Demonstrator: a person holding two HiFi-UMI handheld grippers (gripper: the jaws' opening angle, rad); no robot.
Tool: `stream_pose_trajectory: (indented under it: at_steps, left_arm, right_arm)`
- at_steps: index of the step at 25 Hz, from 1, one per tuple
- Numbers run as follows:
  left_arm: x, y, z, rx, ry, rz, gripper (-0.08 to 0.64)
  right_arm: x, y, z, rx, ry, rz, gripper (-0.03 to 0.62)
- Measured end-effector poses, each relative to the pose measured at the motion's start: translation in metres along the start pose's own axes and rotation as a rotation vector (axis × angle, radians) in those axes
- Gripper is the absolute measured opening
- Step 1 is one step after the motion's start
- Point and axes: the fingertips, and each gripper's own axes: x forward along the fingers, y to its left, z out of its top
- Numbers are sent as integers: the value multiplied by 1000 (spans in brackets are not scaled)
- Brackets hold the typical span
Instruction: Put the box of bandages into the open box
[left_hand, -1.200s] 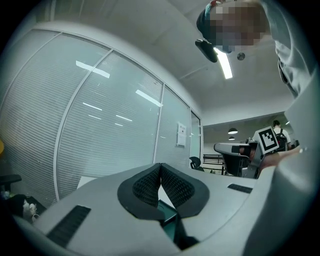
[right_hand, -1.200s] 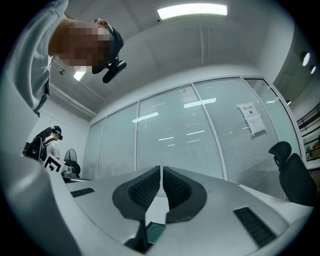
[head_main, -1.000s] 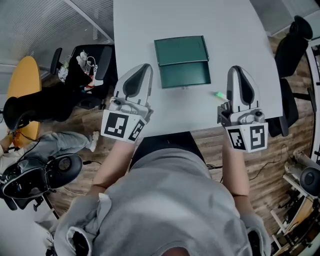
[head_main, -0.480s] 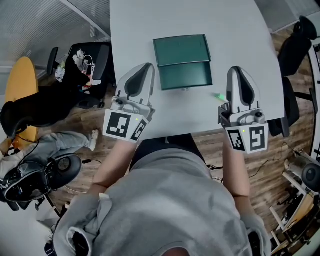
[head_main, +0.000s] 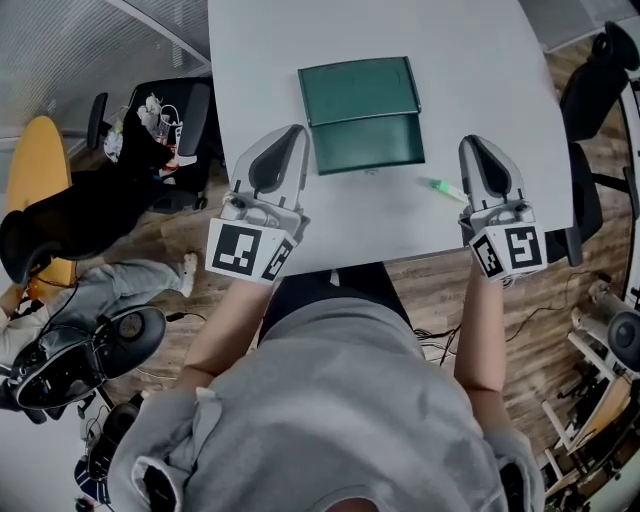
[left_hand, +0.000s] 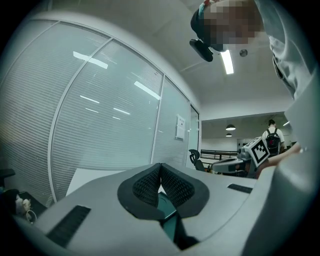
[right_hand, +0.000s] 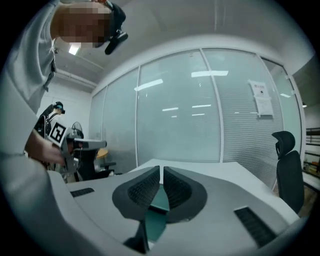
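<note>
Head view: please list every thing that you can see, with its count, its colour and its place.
table: one, white, middle of the view
open box: one, dark green, lid folded back, on the table ahead of both grippers
small thing: one, light green, on the table right of the box, near the right gripper; too small to identify
office chairs: at least two, black, left and right of the table
round top: one, yellow, far left
floor: wood, brown
left gripper: one, grey, shut, empty, over the table's near left
right gripper: one, grey, shut, empty, over the table's near right
sweatshirt: one, grey, bottom
</note>
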Motion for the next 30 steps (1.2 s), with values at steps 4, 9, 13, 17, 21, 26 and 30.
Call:
stream_pose_trajectory:
  at_steps: [4, 9, 13, 17, 21, 26, 30]
  left_arm:
    - [4, -3, -7, -4, 12, -14, 18]
    - [6, -8, -11, 2, 22, -19, 18]
    - [4, -4, -13, 7, 26, -10, 18]
    - [2, -2, -13, 10, 26, -3, 18]
    - [-1, -2, -12, 21, 27, 5, 18]
    - [-7, -1, -10, 42, 26, 20, 18]
    - [-12, 4, -9, 46, 29, 39, 18]
  right_arm:
    - [-3, -8, -60, -71, 182, 15, 52]
    - [-15, -20, -127, -106, 377, 71, 54]
    - [-25, -20, -161, -128, 499, 135, 60]
    - [-33, -17, -188, -175, 629, 192, 183]
    - [-43, -12, -217, -282, 764, 260, 200]
    - [-51, -15, -243, -420, 883, 286, 204]
    - [-50, -11, -248, -452, 913, 300, 202]
